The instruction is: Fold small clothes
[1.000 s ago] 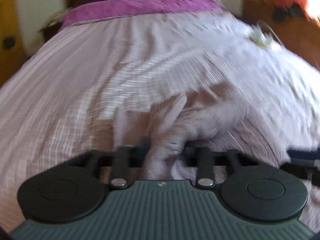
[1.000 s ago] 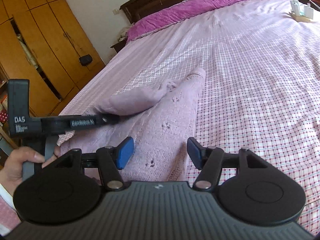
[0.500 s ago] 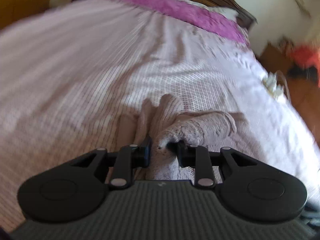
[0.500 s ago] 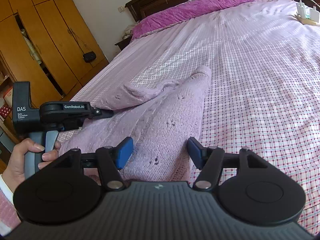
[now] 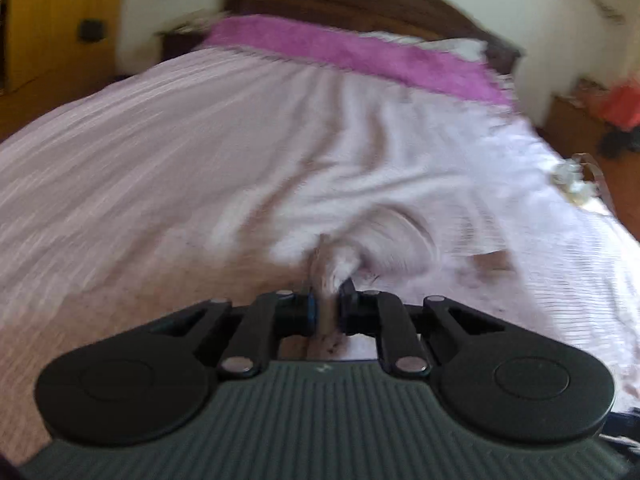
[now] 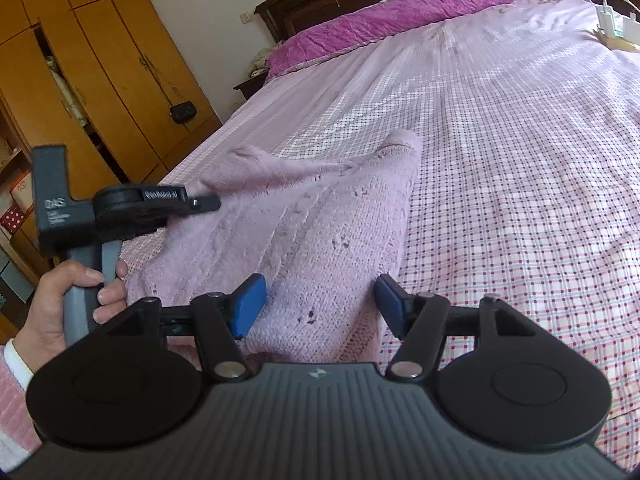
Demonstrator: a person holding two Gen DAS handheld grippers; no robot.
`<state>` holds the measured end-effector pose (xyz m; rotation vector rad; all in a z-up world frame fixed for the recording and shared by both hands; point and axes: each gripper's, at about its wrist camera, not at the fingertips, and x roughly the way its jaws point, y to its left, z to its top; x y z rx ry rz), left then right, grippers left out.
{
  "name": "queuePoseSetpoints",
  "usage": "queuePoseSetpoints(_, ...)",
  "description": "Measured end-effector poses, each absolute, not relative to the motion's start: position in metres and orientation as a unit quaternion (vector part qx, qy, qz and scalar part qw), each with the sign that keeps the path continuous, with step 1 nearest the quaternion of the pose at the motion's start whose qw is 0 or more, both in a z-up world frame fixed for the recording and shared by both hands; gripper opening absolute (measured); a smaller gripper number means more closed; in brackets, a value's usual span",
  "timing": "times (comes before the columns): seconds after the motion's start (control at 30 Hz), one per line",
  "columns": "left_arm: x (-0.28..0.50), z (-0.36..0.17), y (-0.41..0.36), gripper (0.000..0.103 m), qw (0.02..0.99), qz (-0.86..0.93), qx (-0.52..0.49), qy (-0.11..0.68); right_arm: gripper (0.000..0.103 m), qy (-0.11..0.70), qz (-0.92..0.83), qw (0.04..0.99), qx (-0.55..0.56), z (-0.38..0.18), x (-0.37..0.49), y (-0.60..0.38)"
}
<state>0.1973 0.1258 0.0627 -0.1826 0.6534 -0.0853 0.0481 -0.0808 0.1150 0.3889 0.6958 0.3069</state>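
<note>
on the checked bedspread (image 6: pixel 520 184) in front of you lies the pink knitted garment (image 6: pixel 320 232), its long axis running from your right gripper up and away toward the headboard (image 6: pixel 320 4), narrowing to a rounded end that points at the purple pillow strip (image 6: pixel 400 20). at its left edge a sleeve-like fold is lifted off the bed. your left hand (image 6: pixel 68 304) grips the grey handle of the left gripper (image 6: pixel 214 203); its jaws are closing, with that lifted fold pinched between the pads, which the blurred left wrist view also shows as a bunch of knit squeezed in a narrow gap. the tool's side reads "genrobot.ai", and "das" is printed on its black block; the smaller lines beneath are too small to read. your right gripper (image 6: pixel 318 307) stands wide apart, blue pads either side of the garment's near end, hovering over it without pinching it.
</note>
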Motion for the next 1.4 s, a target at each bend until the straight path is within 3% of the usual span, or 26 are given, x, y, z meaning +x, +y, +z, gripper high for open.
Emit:
queuePoseSetpoints(0.27,0.193,0.054,0.141,0.020,0.921,-0.063,-0.125,0.362,0.069,0.339,0.149,0.911,0.182,0.114,0.050,-0.078)
queuePoseSetpoints(0.47,0.163,0.067,0.140,0.044,0.913,-0.110,-0.098,0.381,0.070,0.338,0.150,0.912,0.178,0.113,0.050,-0.077)
queuePoseSetpoints(0.63,0.144,0.059,0.136,0.048,0.911,-0.079,-0.046,0.402,0.070,0.337,0.158,0.912,0.173,0.115,0.048,-0.072)
queuePoseSetpoints(0.83,0.141,0.053,0.159,0.049,0.898,-0.071,-0.113,0.420,0.070,0.337,0.165,0.911,0.170,0.118,0.046,-0.071)
queuePoseSetpoints(0.97,0.139,0.061,0.155,0.049,0.898,-0.081,-0.111,0.418,0.071,0.338,0.163,0.905,0.199,0.117,0.049,-0.082)
queuePoseSetpoints(1.03,0.141,0.064,0.155,0.051,0.895,-0.091,-0.121,0.420,0.077,0.337,0.159,0.900,0.224,0.117,0.052,-0.090)
queuePoseSetpoints(1.17,0.140,0.061,0.159,0.071,0.884,-0.111,-0.151,0.428,0.085,0.344,0.149,0.882,0.287,0.109,0.062,-0.109)
queuePoseSetpoints(1.4,0.146,0.050,0.156,0.075,0.872,-0.108,-0.172,0.446,0.086,0.392,0.155,0.835,0.353,0.081,0.092,-0.121)
